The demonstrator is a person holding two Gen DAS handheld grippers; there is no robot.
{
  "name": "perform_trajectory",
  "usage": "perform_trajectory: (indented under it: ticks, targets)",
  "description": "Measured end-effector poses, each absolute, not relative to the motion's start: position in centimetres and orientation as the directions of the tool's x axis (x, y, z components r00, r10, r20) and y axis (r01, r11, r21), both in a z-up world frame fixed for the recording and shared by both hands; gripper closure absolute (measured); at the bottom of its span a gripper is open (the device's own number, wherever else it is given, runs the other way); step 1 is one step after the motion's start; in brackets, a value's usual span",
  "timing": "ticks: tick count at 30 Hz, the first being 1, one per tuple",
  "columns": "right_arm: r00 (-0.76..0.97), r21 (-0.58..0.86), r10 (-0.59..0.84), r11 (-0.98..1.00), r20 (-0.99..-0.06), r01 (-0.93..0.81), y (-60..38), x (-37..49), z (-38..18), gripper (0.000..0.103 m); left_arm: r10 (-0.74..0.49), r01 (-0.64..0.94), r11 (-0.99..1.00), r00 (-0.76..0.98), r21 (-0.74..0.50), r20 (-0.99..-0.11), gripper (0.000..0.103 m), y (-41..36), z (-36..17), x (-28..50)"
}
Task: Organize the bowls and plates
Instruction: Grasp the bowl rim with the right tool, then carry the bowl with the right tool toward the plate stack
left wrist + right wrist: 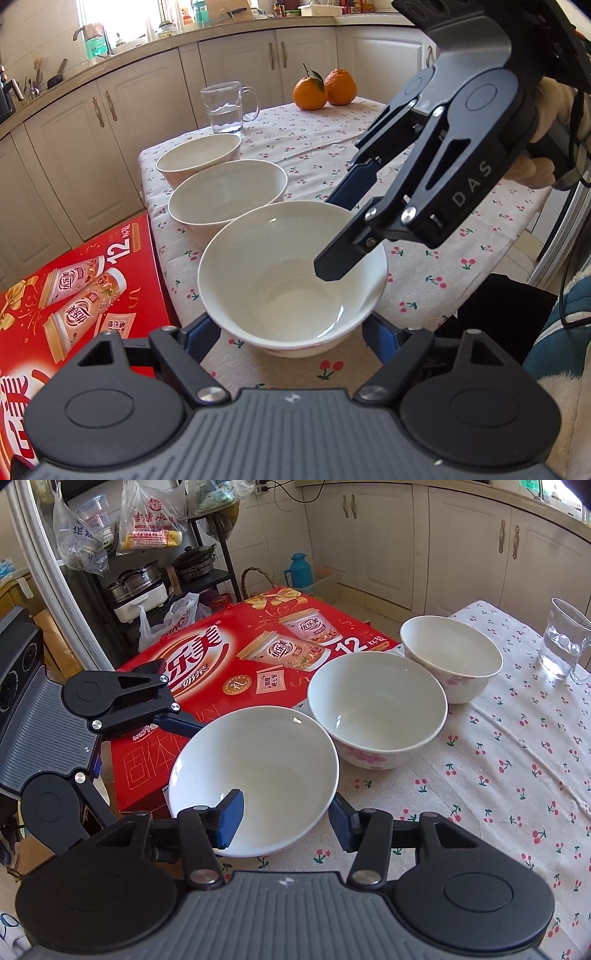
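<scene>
My right claw (284, 821) at bottom centre is clamped on the near bowl's (258, 771) rim, one finger (231, 821) inside. The left claw (173, 723) touches its far rim. Two more bowls (376, 709) trail toward upper right, beside a red box (221, 657).

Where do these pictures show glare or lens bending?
Left wrist view: window overexposed, cabinets curve from fisheye, small glints inside the near bowl. Right wrist view: glints on bowl rims, cabinet doors bow, corners dark.
</scene>
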State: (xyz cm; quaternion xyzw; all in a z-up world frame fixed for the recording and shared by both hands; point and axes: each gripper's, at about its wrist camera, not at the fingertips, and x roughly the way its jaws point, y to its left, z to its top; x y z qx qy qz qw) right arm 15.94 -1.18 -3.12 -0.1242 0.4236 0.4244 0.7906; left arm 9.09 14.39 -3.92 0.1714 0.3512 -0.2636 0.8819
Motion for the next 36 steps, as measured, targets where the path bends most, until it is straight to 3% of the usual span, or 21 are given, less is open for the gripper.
perform_trajectory:
  ticks: [36]
  targets:
    - [0.462, 0.101, 0.433, 0.805, -0.774, -0.584, -17.0, 15.6, -2.1, 0.046, -0.518, 0.777, 0.623, 0.494, 0.087, -0.699, 0.02, 0.0, -3.8, 13.7]
